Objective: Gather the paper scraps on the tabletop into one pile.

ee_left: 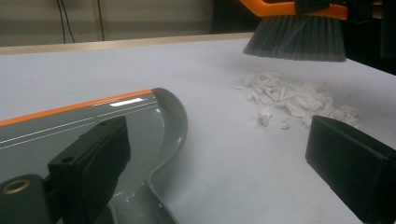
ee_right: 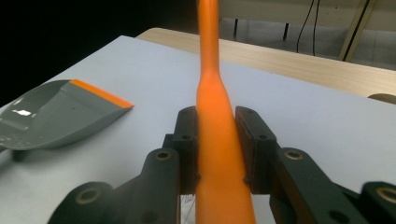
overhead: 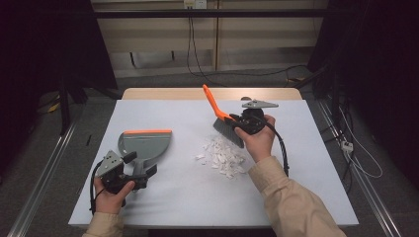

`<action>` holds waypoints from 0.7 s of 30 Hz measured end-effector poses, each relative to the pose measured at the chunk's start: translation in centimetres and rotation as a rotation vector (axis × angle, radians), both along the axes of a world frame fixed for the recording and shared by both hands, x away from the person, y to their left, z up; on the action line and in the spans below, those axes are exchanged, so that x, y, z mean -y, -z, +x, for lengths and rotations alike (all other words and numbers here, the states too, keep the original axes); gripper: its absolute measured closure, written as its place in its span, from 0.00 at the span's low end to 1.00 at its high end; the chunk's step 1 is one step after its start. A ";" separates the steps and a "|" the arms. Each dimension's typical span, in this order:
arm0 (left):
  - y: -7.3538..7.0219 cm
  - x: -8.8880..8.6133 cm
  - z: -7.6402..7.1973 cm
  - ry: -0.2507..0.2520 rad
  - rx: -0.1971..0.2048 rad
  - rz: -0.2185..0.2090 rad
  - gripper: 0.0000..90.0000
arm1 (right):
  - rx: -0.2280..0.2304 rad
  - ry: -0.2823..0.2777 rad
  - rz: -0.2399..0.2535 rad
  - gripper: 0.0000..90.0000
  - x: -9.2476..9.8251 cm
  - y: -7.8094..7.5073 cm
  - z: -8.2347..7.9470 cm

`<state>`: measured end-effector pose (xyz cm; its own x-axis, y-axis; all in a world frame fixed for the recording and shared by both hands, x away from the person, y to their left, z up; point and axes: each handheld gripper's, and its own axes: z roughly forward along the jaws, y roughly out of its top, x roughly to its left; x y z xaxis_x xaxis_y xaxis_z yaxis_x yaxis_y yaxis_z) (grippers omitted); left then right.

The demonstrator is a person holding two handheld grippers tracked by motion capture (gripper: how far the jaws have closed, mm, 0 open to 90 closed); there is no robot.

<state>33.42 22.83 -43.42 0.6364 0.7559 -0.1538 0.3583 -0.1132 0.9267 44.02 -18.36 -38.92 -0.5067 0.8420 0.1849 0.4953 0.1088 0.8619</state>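
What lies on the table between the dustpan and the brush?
In the high view, bare tabletop, then a pile of white paper scraps lying below the brush, right of the dustpan.

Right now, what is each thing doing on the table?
Brush: lifted off the table, clamped by its orange handle in the right gripper.
Dustpan: lying flat on the table, nothing in it.
Paper scraps: heaped loose on the table, not swept yet.
Left gripper: jaws open, by the dustpan's handle.
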 end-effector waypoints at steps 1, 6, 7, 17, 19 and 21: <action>0.0 0.0 0.0 0.000 -0.001 -0.001 0.07 | 0.000 -0.004 -0.006 0.79 0.3 0.4 0.4; 0.2 -0.1 0.1 -0.004 -0.008 -0.003 0.07 | 0.016 -0.022 -0.038 0.79 1.0 1.9 2.2; 0.2 -0.1 0.1 -0.005 -0.009 -0.004 0.07 | 0.030 -0.040 -0.039 0.79 1.1 2.1 2.6; 0.2 -0.2 0.1 -0.008 -0.010 -0.006 0.07 | 0.035 -0.081 -0.128 0.79 0.6 3.4 2.7; 0.2 -0.2 0.0 -0.007 -0.011 -0.007 0.07 | -0.015 -0.074 -0.122 0.79 0.7 3.2 2.6; 0.2 -0.1 0.0 -0.007 -0.013 -0.002 0.07 | -0.052 -0.068 -0.132 0.78 0.8 3.1 2.5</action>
